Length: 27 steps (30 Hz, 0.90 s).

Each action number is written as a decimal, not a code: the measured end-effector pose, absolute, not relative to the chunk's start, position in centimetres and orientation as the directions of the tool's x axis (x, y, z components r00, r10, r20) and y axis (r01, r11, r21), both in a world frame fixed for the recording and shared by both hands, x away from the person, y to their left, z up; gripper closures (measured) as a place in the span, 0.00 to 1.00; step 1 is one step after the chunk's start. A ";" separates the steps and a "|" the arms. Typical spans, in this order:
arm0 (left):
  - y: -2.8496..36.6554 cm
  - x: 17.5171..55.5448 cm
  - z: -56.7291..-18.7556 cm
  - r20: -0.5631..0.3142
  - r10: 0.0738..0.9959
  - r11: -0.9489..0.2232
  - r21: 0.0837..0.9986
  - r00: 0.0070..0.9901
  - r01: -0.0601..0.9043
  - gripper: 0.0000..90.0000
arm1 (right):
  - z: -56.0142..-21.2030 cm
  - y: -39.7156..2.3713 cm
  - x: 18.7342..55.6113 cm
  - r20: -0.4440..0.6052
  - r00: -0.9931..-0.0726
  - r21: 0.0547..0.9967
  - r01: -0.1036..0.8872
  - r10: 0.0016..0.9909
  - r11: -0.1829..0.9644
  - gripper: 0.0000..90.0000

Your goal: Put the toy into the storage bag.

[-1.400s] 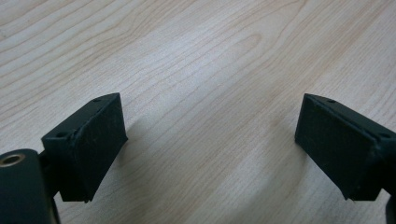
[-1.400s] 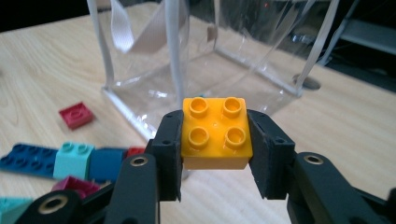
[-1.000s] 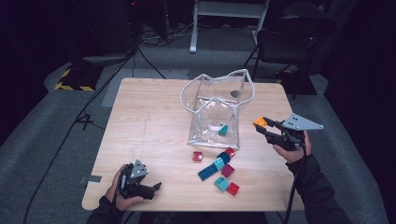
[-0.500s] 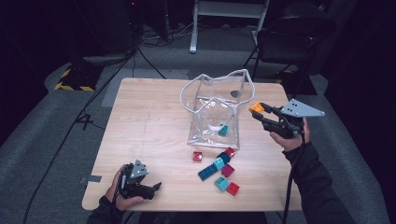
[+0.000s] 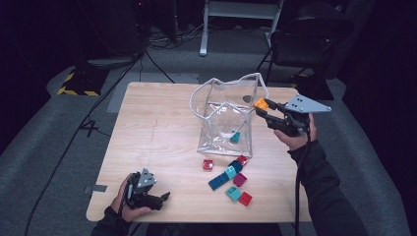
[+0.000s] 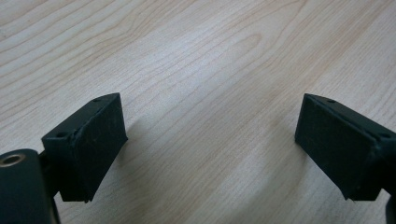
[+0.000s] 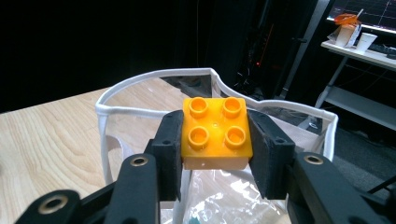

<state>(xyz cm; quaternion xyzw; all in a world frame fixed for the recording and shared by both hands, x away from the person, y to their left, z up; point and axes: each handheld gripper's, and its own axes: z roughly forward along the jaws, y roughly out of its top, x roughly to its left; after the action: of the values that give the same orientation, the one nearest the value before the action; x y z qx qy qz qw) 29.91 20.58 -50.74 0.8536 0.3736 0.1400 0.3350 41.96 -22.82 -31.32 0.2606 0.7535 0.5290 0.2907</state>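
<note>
Tabletop (image 5: 147,128) wood lies bare across your whole left half, from far edge to near edge. Your clear bag (image 5: 226,118) stands right of centre, mouth open, one teal brick (image 5: 235,137) inside it. Your right gripper (image 5: 263,109) pinches one orange brick (image 5: 260,103) at the bag's right rim, studs up. Near the bag lie seven loose bricks (image 5: 228,178), well inside the near edge. Your left gripper (image 5: 166,196) rests at the near-left edge, jaws spread on nothing.
</note>
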 end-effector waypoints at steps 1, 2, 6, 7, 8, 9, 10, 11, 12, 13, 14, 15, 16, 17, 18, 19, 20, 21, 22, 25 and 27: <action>20.6 29.9 -50.7 -0.012 0.731 -0.496 0.677 0.682 0.544 0.10 | -31.3 -22.6 42.1 -0.165 -0.695 0.948 0.084 0.700 0.306 0.66; 20.6 29.9 -50.7 -0.012 0.731 -0.496 0.677 0.682 0.544 0.10 | -31.2 -22.4 42.2 -0.163 -0.694 0.948 0.086 0.701 0.306 0.66; 20.6 29.9 -50.7 -0.012 0.731 -0.496 0.677 0.682 0.544 0.10 | -31.1 -21.6 42.6 -0.163 -0.696 0.947 0.087 0.699 0.308 0.66; 20.6 29.9 -50.7 -0.012 0.731 -0.496 0.677 0.682 0.544 0.10 | -31.1 -21.5 42.7 -0.164 -0.697 0.947 0.088 0.698 0.310 0.66; 20.6 29.9 -50.7 -0.012 0.731 -0.496 0.677 0.682 0.544 0.10 | -31.2 -21.3 42.8 -0.164 -0.696 0.946 0.089 0.699 0.312 0.66; 20.6 29.9 -50.7 -0.011 0.732 -0.496 0.676 0.682 0.544 0.10 | -31.2 -21.1 42.9 -0.165 -0.695 0.945 0.091 0.700 0.313 0.66; 20.6 29.9 -50.7 -0.012 0.731 -0.496 0.677 0.682 0.544 0.10 | -31.2 -21.0 43.0 -0.167 -0.694 0.944 0.091 0.700 0.316 0.66; 20.6 29.9 -50.7 -0.012 0.731 -0.496 0.677 0.682 0.544 0.10 | -31.2 -20.9 43.1 -0.167 -0.694 0.944 0.093 0.700 0.317 0.66; 20.6 29.9 -50.7 -0.011 0.731 -0.496 0.678 0.682 0.543 0.10 | -31.2 -20.9 43.2 -0.167 -0.692 0.943 0.095 0.703 0.318 0.66; 20.6 29.9 -50.7 -0.012 0.731 -0.496 0.677 0.682 0.544 0.10 | -31.2 -20.8 43.3 -0.165 -0.691 0.943 0.099 0.704 0.318 0.66; 20.6 29.9 -50.7 -0.012 0.731 -0.496 0.677 0.682 0.544 0.10 | -31.2 -20.8 43.4 -0.165 -0.690 0.943 0.100 0.705 0.318 0.66; 20.6 29.9 -50.7 -0.012 0.731 -0.496 0.677 0.682 0.544 0.10 | -31.3 -20.7 43.5 -0.162 -0.689 0.943 0.104 0.706 0.317 0.66; 20.6 29.9 -50.7 -0.011 0.732 -0.496 0.676 0.682 0.544 0.10 | -31.3 -20.7 43.7 -0.162 -0.687 0.943 0.104 0.708 0.317 0.66; 20.6 29.9 -50.7 -0.011 0.731 -0.497 0.676 0.682 0.544 0.10 | -31.3 -20.6 43.8 -0.159 -0.688 0.943 0.108 0.708 0.316 0.66; 20.6 29.9 -50.7 -0.012 0.731 -0.496 0.677 0.682 0.544 0.10 | -31.3 -20.6 43.9 -0.160 -0.686 0.942 0.109 0.709 0.317 0.66; 20.6 29.9 -50.7 -0.012 0.731 -0.496 0.677 0.682 0.544 0.10 | -31.3 -20.5 44.0 -0.157 -0.686 0.942 0.113 0.710 0.317 0.66; 20.6 29.9 -50.7 -0.011 0.732 -0.497 0.676 0.682 0.544 0.10 | -31.3 -20.5 44.2 -0.158 -0.685 0.941 0.114 0.711 0.319 0.66; 20.6 29.9 -50.7 -0.012 0.731 -0.496 0.677 0.682 0.544 0.10 | -31.3 -20.4 44.3 -0.153 -0.684 0.940 0.121 0.713 0.318 0.66; 20.6 29.9 -50.7 -0.012 0.731 -0.496 0.677 0.682 0.544 0.10 | -31.4 -20.3 44.5 -0.153 -0.682 0.940 0.123 0.715 0.319 0.66; 20.6 29.9 -50.7 -0.012 0.731 -0.496 0.677 0.682 0.544 0.10 | -31.5 -20.1 44.9 -0.151 -0.678 0.938 0.132 0.719 0.322 0.66; 20.6 29.9 -50.7 -0.012 0.731 -0.496 0.677 0.682 0.544 0.10 | -31.5 -19.9 45.1 -0.153 -0.675 0.935 0.138 0.722 0.327 0.66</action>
<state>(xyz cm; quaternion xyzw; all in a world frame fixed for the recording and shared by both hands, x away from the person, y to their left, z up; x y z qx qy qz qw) 29.91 20.58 -50.74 0.8535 0.3734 0.1399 0.3354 45.14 -19.90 -31.55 0.2822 0.7619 0.5069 0.2880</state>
